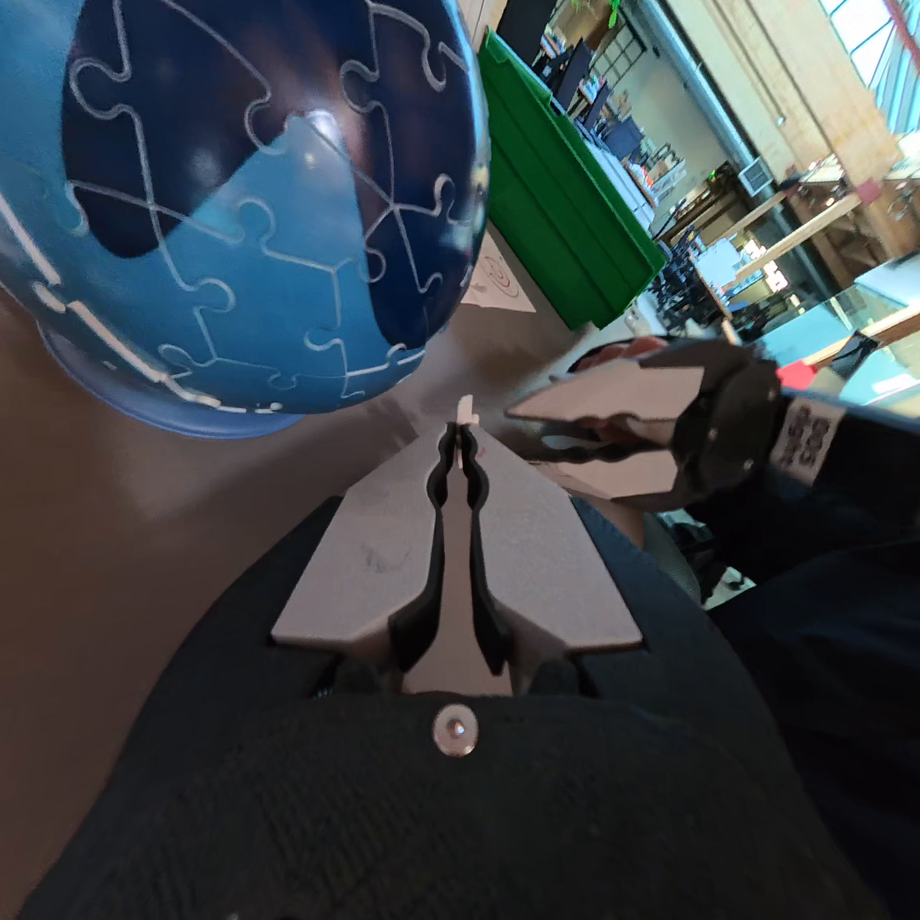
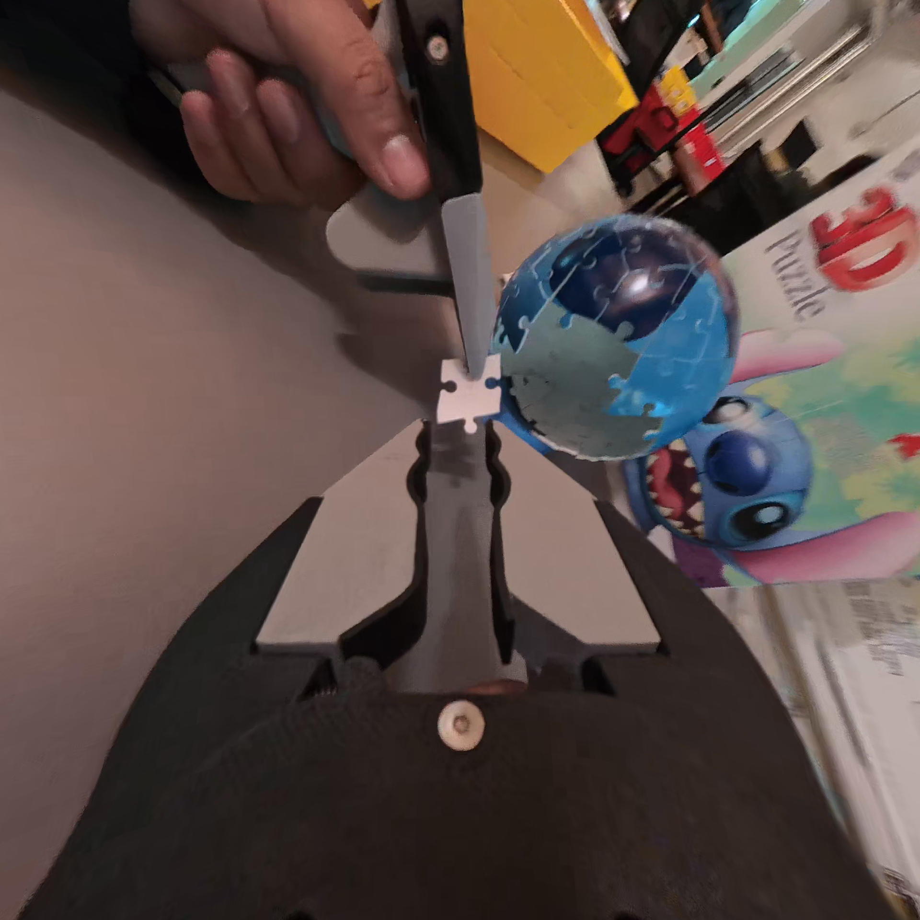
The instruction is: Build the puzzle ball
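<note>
The left tongs [image 1: 462,432] are clamped on a small white jigsaw piece [image 2: 469,393], held edge-on. The right tongs [image 2: 455,429] stand slightly apart just below it, touching nothing. Beyond, the partly built glossy blue puzzle ball [image 2: 615,338] rests on the grey tabletop [image 2: 149,348].

Workshop hall; long wooden benches [image 1: 796,219]; green storage bin [image 1: 562,199]; shelving

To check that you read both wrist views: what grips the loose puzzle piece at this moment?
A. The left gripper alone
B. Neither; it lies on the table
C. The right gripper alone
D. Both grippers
A: the left gripper pinches the puzzle piece edge, while the right gripper sits open just short of it.
</note>
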Action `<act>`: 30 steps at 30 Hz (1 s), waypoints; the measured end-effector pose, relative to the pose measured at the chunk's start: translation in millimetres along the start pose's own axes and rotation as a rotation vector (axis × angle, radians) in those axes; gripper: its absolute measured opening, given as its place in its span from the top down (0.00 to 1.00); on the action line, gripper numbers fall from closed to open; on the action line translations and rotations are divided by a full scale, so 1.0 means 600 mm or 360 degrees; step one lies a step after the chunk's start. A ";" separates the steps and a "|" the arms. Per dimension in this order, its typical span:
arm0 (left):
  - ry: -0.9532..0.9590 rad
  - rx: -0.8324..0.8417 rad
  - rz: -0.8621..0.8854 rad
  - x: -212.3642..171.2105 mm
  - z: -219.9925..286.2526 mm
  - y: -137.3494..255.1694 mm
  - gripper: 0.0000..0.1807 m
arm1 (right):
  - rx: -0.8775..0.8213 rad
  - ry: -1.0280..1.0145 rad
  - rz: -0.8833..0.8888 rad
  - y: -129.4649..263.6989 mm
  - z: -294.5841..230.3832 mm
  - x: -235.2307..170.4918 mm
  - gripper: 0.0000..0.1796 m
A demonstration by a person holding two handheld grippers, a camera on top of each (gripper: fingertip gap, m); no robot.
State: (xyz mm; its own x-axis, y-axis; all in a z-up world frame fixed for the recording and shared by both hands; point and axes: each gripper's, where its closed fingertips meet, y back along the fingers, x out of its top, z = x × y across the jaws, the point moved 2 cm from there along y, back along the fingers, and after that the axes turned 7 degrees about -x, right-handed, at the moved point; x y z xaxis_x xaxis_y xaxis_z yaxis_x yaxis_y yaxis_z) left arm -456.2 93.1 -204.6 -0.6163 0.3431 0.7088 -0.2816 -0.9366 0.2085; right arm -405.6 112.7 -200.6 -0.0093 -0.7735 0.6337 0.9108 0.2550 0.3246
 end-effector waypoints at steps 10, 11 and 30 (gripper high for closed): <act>0.0239 -0.0065 0.0145 0.005 0.005 -0.007 1.00 | -0.0385 0.0447 -0.0003 -0.006 -0.020 0.022 1.00; 0.0252 -0.0068 0.0153 0.006 0.005 -0.005 1.00 | -0.0404 0.0451 -0.0006 -0.005 -0.018 0.022 1.00; 0.0513 -0.0095 0.0287 0.009 0.003 -0.003 1.00 | -0.0636 0.0818 0.0023 -0.006 -0.024 0.019 0.94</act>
State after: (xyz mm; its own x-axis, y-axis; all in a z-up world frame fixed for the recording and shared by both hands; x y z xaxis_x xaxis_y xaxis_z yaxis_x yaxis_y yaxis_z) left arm -457.5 96.6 -199.9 -0.8573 0.1866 0.4798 -0.1837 -0.9815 0.0534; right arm -402.8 94.7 -204.7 0.1123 -0.9759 0.1874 0.9936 0.1085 -0.0302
